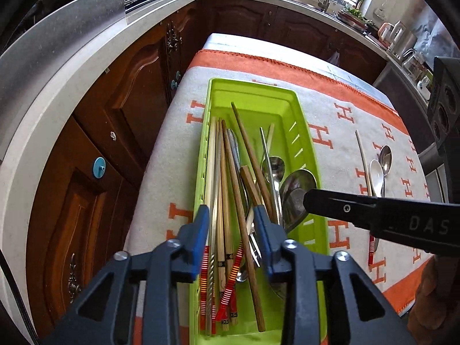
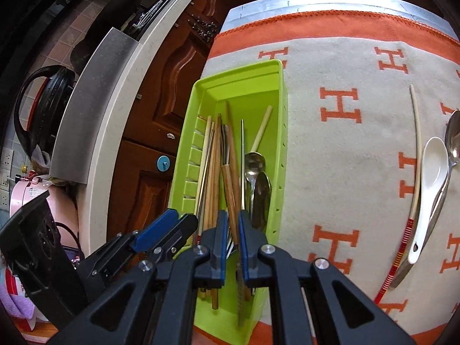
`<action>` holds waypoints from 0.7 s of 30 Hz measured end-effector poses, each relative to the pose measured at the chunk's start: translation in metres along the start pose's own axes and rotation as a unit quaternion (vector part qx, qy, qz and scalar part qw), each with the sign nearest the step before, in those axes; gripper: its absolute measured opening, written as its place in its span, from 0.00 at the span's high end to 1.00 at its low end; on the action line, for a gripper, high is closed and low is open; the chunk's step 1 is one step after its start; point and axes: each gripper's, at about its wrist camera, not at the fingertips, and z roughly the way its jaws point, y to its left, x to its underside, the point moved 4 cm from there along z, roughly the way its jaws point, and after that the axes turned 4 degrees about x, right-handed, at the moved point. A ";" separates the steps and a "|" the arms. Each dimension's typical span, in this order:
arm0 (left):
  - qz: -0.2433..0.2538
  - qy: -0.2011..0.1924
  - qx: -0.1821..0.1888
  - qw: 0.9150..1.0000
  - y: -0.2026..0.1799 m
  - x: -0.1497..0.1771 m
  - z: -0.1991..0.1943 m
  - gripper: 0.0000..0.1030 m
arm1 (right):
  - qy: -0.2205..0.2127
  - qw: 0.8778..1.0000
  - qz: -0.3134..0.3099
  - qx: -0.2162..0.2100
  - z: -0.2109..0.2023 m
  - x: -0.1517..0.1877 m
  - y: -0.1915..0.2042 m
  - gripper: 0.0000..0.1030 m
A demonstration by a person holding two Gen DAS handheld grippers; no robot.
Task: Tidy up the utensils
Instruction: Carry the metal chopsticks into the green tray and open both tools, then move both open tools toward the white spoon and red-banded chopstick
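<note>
The green tray (image 1: pixel 260 92) is the landmark. It lies on the table (image 2: pixel 359 172), which is covered by a grey and orange cloth, and holds a mixed load of chopsticks (image 1: pixel 221 172) along its left wall and metal spoons (image 1: pixel 296 192) toward its right wall.

Left claw (image 1: pixel 230 215): positioned above the near end of the tray, partly open. The chopsticks lie below the gap; the pads do not press on them. It holds nothing.

Right claw (image 2: pixel 233 224): also above the near end of the tray, nearly closed, with a narrow gap. Whether a thin item is between the pads cannot be determined.

Step in hand, as judged: a deposit into the tray is complete or completing.

Remaining items lie on the cloth well to the right of the tray: 1 pale chopstick (image 2: pixel 415 149) with a red striped end, 1 white ceramic spoon (image 2: pixel 431 178) and metal spoons (image 2: pixel 454 138).

Next move, as judged: carry 1 claw rightward from the tray, open it and close it on 1 item. The chopstick lies flat on the cloth, so the pads must straddle it.
</note>
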 end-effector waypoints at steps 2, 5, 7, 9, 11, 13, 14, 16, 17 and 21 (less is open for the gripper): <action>-0.001 -0.001 0.003 1.000 0.000 -0.001 -0.001 0.68 | -0.004 1.000 -0.006 0.009 0.000 0.000 0.000 0.91; -0.002 -0.002 0.008 1.000 -0.002 -0.002 -0.003 0.68 | -0.013 1.000 -0.019 0.021 -0.004 0.004 -0.001 0.91; 0.000 -0.004 0.010 1.000 -0.003 -0.002 -0.005 0.68 | -0.019 0.999 -0.026 0.028 -0.008 0.006 -0.003 0.91; 0.003 -0.008 0.010 1.000 -0.005 -0.002 -0.007 0.68 | -0.025 0.999 -0.030 0.033 -0.013 0.008 -0.005 0.91; 0.007 -0.010 0.009 1.000 -0.008 -0.002 -0.010 0.68 | -0.031 0.998 -0.034 0.035 -0.019 0.011 -0.007 0.91; 0.008 -0.010 0.011 1.000 -0.011 -0.003 -0.011 0.68 | -0.037 0.998 -0.036 0.036 -0.025 0.012 -0.010 0.91; 0.008 -0.009 0.013 1.000 -0.013 -0.003 -0.012 0.68 | -0.040 0.998 -0.036 0.035 -0.028 0.013 -0.011 0.91; 0.008 -0.009 0.017 1.000 -0.016 -0.003 -0.015 0.68 | -0.047 0.998 -0.034 0.036 -0.036 0.015 -0.016 0.91; 0.009 -0.009 0.020 1.000 -0.019 -0.004 -0.017 0.67 | -0.051 0.997 -0.034 0.036 -0.040 0.016 -0.019 0.91; 0.023 -0.015 0.023 0.999 -0.033 -0.005 -0.023 0.67 | -0.069 0.997 -0.028 0.038 -0.059 0.019 -0.032 0.91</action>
